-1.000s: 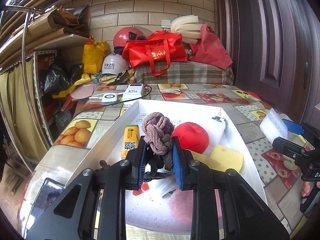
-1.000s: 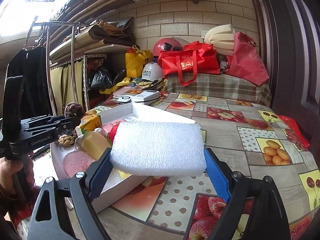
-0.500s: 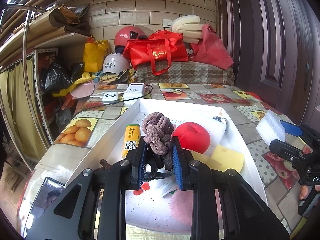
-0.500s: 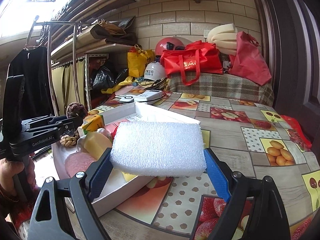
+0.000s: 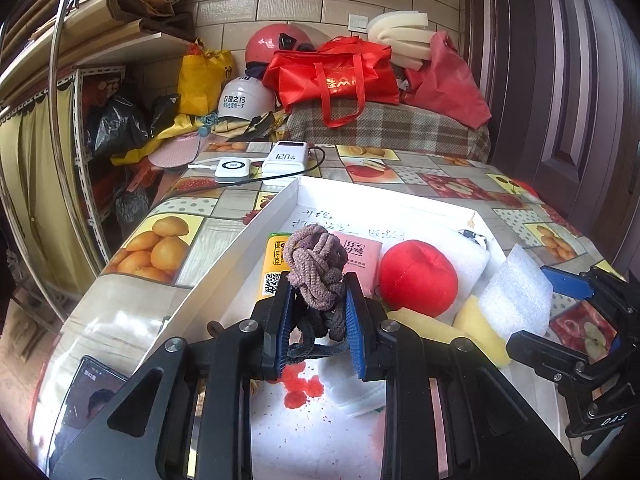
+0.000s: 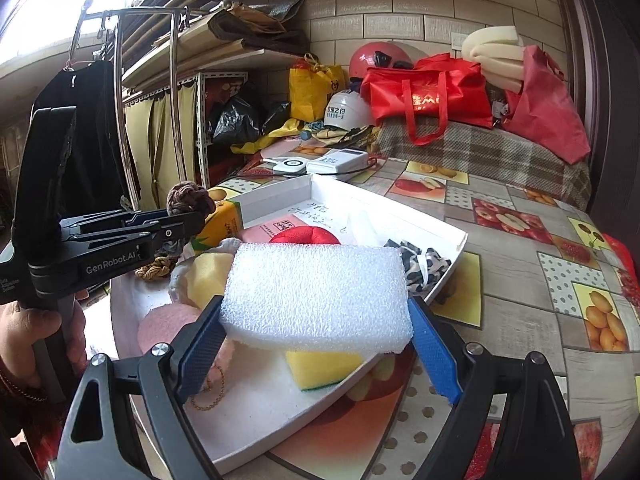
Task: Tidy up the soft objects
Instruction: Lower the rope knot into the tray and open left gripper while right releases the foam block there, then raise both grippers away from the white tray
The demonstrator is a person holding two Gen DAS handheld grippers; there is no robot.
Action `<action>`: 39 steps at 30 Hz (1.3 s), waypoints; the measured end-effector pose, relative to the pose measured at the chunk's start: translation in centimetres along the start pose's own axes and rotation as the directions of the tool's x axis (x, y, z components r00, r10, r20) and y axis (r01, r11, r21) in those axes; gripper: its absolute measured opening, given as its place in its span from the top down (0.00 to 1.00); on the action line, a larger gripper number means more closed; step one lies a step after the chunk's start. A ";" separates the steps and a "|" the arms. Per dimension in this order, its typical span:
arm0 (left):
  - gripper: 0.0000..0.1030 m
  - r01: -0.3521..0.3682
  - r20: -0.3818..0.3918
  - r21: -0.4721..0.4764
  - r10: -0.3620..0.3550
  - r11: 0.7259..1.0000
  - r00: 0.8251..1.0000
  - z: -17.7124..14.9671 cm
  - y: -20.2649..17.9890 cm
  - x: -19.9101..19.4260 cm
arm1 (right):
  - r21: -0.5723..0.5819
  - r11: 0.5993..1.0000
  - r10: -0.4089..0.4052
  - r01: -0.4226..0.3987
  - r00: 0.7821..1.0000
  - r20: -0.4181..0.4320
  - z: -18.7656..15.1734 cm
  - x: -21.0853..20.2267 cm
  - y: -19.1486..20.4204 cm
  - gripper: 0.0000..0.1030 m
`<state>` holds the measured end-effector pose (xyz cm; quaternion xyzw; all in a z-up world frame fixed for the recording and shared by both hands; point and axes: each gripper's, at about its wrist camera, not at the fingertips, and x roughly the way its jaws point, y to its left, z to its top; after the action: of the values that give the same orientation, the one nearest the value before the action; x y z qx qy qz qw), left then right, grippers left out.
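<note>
The right gripper [image 6: 316, 344], fingers spread wide and clamped across the white foam block's [image 6: 316, 292] long axis, hovers over the white tray's [image 6: 440, 276] near corner, while the left gripper [image 5: 316, 320] pinches a knotted rope ball [image 5: 316, 264] above the tray's middle.

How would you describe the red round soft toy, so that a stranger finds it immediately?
Find the white tray on the fruit-patterned tablecloth. The red plush ball lies inside it, between a pink packet and yellow sponges. It is the only round, bright red thing there.
</note>
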<state>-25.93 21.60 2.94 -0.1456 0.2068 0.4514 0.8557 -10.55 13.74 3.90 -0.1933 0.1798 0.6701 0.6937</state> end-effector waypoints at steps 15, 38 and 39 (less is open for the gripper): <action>0.77 -0.052 -0.068 0.036 0.054 0.998 0.996 0.8 -0.4 3.0 | 0.107 0.994 0.004 0.009 0.993 -0.114 1.9 5.4 -2.3 0.15; 0.00 -0.221 0.055 0.026 0.219 0.975 0.974 1.1 -0.5 1.5 | 0.005 0.996 -0.094 0.094 0.995 0.027 2.9 3.7 -0.4 0.00; 0.00 -0.222 0.055 0.026 0.220 0.975 0.974 1.1 -0.5 1.5 | 0.009 0.995 -0.096 0.096 0.995 0.028 2.9 3.7 -0.5 0.00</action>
<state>-24.50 22.84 3.17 -0.0965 0.2068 0.5441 0.8074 -9.93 18.40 4.54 -0.1895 0.1629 0.6380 0.7284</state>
